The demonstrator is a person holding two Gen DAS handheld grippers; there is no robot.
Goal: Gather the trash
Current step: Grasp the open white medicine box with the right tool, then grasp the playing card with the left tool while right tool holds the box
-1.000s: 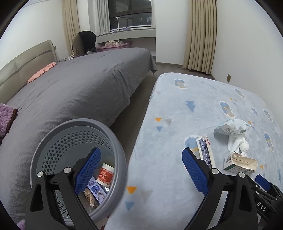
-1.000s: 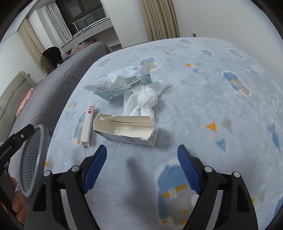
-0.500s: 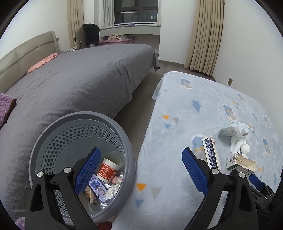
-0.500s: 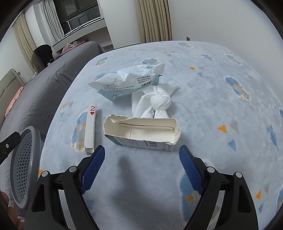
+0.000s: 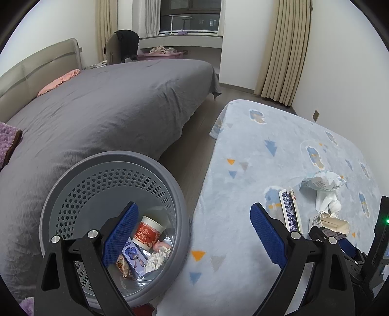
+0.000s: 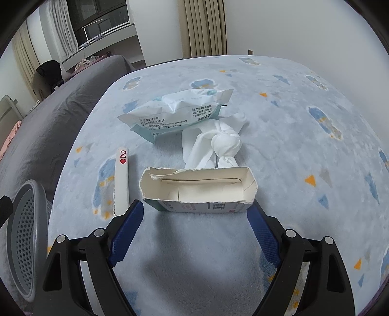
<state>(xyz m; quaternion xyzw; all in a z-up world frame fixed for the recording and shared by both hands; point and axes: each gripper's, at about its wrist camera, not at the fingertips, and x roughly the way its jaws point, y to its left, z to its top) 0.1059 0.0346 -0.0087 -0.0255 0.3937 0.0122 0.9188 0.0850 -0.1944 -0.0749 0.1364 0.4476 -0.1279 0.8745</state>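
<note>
Cardboard, the torn white open-topped box (image 6: pixel 198 192) lay at twelve o'clock between the spread right tool (image 6: pixel 195 228); closing gently should avoid crushing. Left tool (image 5: pixel 194 233) gaped empty.

Ahead of the jaws: grey bed (image 5: pixel 109 116), beige headboard (image 5: pixel 36 70), dark window (image 5: pixel 189 14), tan curtains (image 5: pixel 284 51), white walls (image 6: pixel 291 26).

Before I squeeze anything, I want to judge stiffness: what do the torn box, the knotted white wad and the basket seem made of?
Torn box: thin matte cardboard, ragged fibrous edges. Knotted white wad: soft tissue or cloth, hard to tell. Basket: grey moulded plastic, perforated wall.
</note>
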